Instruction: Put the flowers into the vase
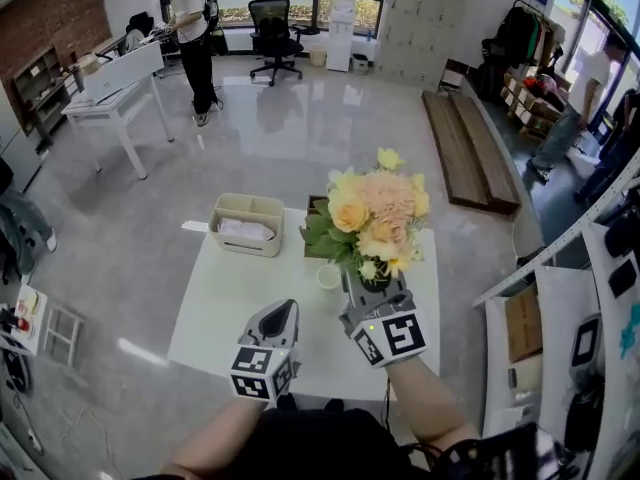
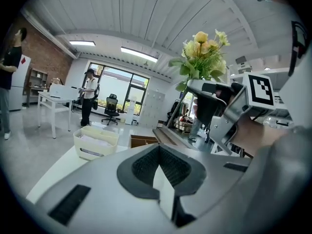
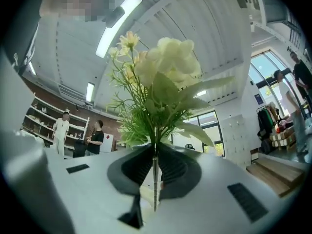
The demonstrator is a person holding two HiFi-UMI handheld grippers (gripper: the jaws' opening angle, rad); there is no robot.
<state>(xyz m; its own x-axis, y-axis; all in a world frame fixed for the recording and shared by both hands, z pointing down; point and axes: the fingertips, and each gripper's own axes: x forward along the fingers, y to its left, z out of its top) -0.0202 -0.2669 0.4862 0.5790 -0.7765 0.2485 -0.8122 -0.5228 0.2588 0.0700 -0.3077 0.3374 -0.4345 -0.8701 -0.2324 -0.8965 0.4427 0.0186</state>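
Observation:
A bouquet of yellow and peach flowers (image 1: 375,218) with green leaves is held up above the white table (image 1: 230,318). My right gripper (image 1: 370,283) is shut on its stems. In the right gripper view a thin stem (image 3: 155,179) is pinched between the pads and the blooms (image 3: 165,67) rise straight above. A small white round vase (image 1: 328,276) stands on the table just left of the bouquet's base. My left gripper (image 1: 283,310) hovers over the table's near part, shut with nothing in it (image 2: 157,152). The left gripper view shows the bouquet (image 2: 202,52) at upper right.
At the table's far side sit a beige basket (image 1: 247,223) with white cloth and a brown box (image 1: 315,208). Beyond the table, a person (image 1: 190,38) stands by a desk, with an office chair (image 1: 272,28) nearby. Wooden boards (image 1: 465,148) lie on the floor at right.

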